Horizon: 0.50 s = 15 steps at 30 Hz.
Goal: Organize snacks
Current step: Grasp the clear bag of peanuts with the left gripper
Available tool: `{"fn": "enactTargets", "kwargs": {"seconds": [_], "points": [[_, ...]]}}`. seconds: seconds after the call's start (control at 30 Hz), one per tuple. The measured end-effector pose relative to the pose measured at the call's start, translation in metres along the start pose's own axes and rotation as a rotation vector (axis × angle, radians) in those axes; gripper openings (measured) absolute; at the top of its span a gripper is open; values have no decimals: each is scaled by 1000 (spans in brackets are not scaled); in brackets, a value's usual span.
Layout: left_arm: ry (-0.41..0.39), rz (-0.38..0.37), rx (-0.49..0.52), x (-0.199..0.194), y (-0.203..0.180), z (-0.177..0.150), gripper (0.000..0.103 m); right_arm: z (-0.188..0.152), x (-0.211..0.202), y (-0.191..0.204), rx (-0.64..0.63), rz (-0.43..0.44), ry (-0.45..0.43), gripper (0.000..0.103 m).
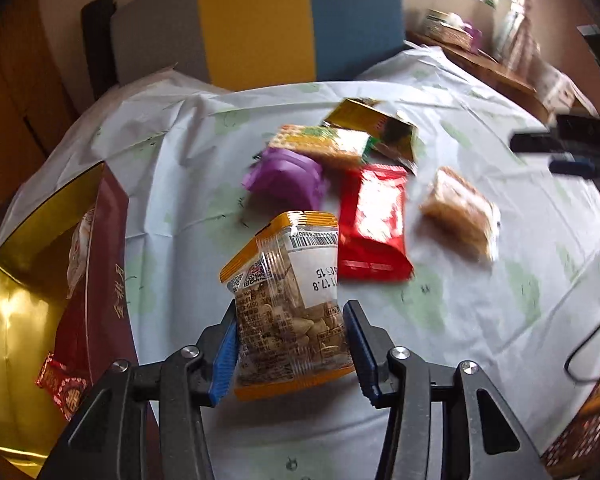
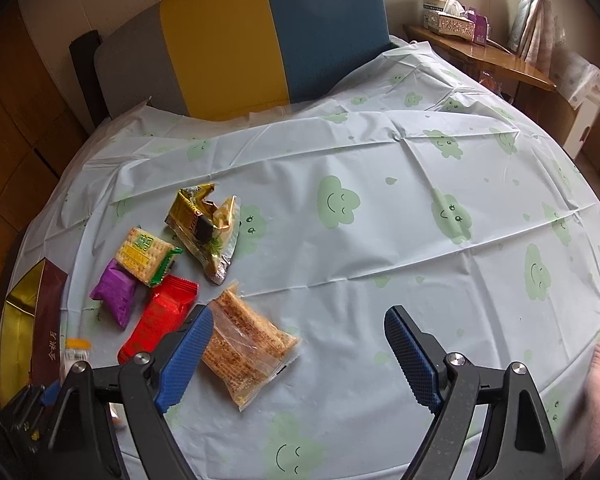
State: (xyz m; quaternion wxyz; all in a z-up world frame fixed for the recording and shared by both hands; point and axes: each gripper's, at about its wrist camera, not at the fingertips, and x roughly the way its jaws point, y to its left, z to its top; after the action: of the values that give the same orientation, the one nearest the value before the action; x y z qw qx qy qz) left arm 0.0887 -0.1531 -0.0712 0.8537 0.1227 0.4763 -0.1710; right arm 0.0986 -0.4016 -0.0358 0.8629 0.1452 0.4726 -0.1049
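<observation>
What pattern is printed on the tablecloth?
Pale green smiling clouds on the light tablecloth, clearest in the right wrist view.

An orange-edged clear packet of seeds (image 1: 288, 300) is held up off the cloth between two blue jaws, label side showing. Beyond it lie a red packet (image 1: 372, 224), a purple packet (image 1: 288, 178), a yellow-green cracker packet (image 1: 324, 142), a crumpled gold wrapper (image 1: 374, 126) and, to the right, a clear pack of brown wafers (image 1: 460, 212). At the left stands a maroon box with a gold inside (image 1: 96, 272).
</observation>
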Motion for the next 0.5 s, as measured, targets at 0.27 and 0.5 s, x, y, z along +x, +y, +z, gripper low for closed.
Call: {"fn": "enactTargets", "kwargs": {"seconds": [0.27, 0.5], "points": [[-7, 0, 2, 8, -2, -10, 50, -1, 9, -6, 37, 6, 38, 88], [-12, -24, -36, 14, 2, -13, 50, 2, 16, -1, 25, 53, 53, 88]]}}
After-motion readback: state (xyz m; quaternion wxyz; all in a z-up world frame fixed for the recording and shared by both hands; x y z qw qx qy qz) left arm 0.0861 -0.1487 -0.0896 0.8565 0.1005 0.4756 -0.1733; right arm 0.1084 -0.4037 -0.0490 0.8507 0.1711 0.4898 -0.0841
